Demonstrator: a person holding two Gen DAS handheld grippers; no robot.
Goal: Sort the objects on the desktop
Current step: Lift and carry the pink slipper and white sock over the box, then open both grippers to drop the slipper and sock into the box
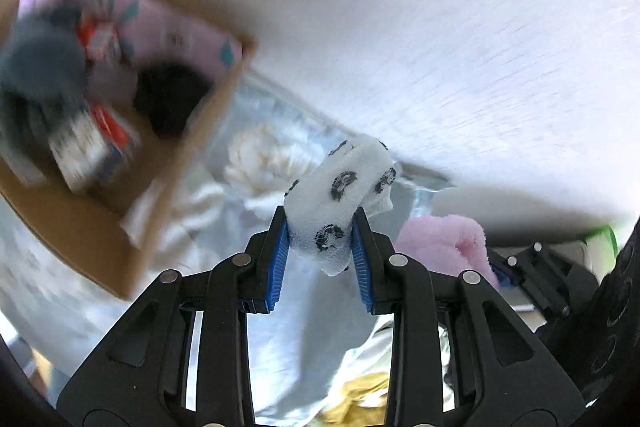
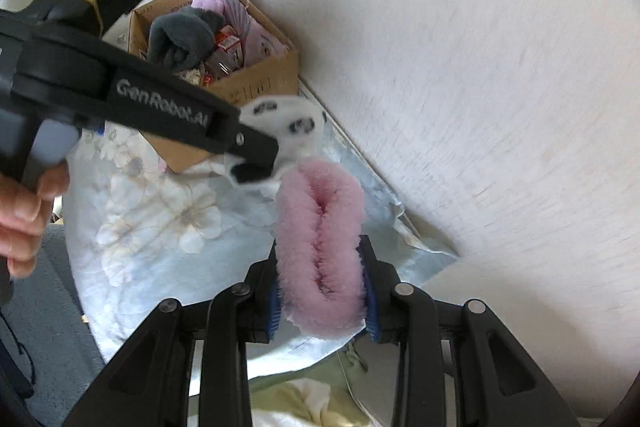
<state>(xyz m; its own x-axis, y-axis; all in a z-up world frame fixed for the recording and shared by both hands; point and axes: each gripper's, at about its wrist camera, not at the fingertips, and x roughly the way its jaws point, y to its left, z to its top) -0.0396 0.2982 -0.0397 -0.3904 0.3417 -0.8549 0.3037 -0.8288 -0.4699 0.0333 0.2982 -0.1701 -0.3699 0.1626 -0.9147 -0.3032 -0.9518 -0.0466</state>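
A white textured wall (image 2: 460,75) fills the upper right of both wrist views. Below it lies a pale blue quilted cloth printed with cream flowers (image 2: 152,227), spread out as the working surface. On the cloth, against the wall, stands an open brown cardboard box (image 2: 264,75); inside it are a rolled grey fleece sock (image 2: 180,35), a pink printed packet (image 2: 256,27) leaning on the far side, and small red and white cartons (image 2: 226,45), blurred in the left wrist view.

The right gripper (image 2: 322,303) is narrowed onto a fluffy pink sock folded double (image 2: 320,251), its blue pads pressing both sides, the sock lifted clear of the cloth. The left gripper (image 1: 322,247) is likewise clamped on a white knitted sock with black round patterns (image 1: 340,203), which sticks up between the blue pads. In the right wrist view the left gripper reaches in from the left, held by a hand (image 2: 24,211), and the white sock hangs just beside the pink one, between it and the box
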